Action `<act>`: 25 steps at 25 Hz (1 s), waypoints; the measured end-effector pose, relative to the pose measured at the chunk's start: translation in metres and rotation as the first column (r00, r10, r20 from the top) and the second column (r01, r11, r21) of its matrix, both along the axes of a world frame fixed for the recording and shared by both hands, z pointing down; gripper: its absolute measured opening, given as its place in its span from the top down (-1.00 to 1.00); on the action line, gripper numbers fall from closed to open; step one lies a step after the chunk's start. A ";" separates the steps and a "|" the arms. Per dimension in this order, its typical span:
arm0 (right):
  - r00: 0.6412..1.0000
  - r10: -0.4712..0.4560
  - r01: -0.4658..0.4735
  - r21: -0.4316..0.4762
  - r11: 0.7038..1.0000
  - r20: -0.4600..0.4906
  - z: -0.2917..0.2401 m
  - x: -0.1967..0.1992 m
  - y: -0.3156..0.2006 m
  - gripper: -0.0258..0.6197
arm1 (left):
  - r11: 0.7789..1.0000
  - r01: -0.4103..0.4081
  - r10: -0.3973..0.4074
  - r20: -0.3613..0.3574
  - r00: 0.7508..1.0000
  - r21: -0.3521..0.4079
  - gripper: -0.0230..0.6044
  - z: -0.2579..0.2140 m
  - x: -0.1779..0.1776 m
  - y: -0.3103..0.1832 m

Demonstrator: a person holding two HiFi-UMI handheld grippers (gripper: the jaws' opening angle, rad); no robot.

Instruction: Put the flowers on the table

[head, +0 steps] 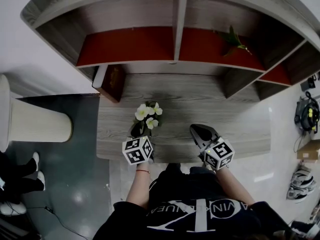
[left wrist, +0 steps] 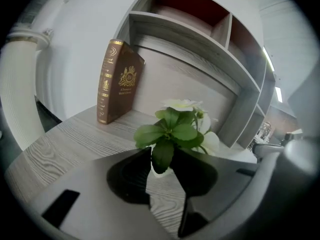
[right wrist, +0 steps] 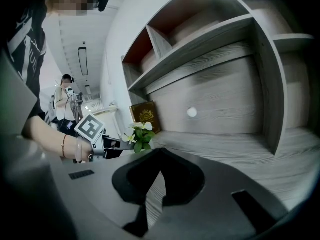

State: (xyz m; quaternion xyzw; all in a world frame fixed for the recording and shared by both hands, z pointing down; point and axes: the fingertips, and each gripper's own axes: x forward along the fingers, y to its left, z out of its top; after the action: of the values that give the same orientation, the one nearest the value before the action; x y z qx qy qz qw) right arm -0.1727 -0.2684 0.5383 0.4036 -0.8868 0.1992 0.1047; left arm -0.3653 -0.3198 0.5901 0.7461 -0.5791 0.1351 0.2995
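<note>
Flowers (head: 148, 116) upright on desk (head: 210, 109): light, soft, easily crushed; grip low on stem, I judge. Left gripper (left wrist: 161, 155) fingers apart about leaves; right gripper (right wrist: 160, 159) fingers together, empty.

Your left claw (head: 140, 130) is over the near part of the table (head: 210, 106). White flowers (head: 148, 117) stand directly ahead of its tips. Your right claw (head: 198, 130) is well apart to its right. A brown book (head: 114, 81) stands beyond, left.
</note>
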 end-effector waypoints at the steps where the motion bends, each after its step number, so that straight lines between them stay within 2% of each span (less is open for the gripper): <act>1: 1.000 0.001 -0.001 -0.002 1.000 0.004 0.000 -0.001 0.000 0.89 | 1.000 0.002 -0.002 -0.006 1.000 0.003 0.53 -0.001 -0.001 0.000; 13: 1.000 -0.017 0.016 0.009 1.000 0.016 -0.001 -0.012 0.004 0.89 | 1.000 0.016 -0.016 -0.062 0.998 0.008 0.51 -0.005 -0.009 0.016; 19: 0.999 -0.025 0.025 0.012 1.000 0.025 0.000 -0.016 0.006 0.89 | 1.000 -0.006 0.005 -0.094 0.996 -0.004 0.52 -0.005 -0.006 0.030; 22: 0.999 -0.034 0.033 0.018 0.999 0.028 -0.001 -0.019 0.006 0.89 | 1.000 -0.028 0.028 -0.106 0.994 -0.001 0.57 -0.006 -0.005 0.037; 25: 0.999 -0.042 0.041 0.026 0.999 0.034 -0.003 -0.022 0.005 0.89 | 0.999 -0.035 0.036 -0.099 0.994 0.011 0.74 -0.009 -0.007 0.042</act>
State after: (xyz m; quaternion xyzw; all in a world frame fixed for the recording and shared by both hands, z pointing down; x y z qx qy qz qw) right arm -0.1946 -0.2637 0.5352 0.3828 -0.8992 0.1926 0.0885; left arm -0.3724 -0.2774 0.5812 0.7633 -0.5509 0.1006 0.3220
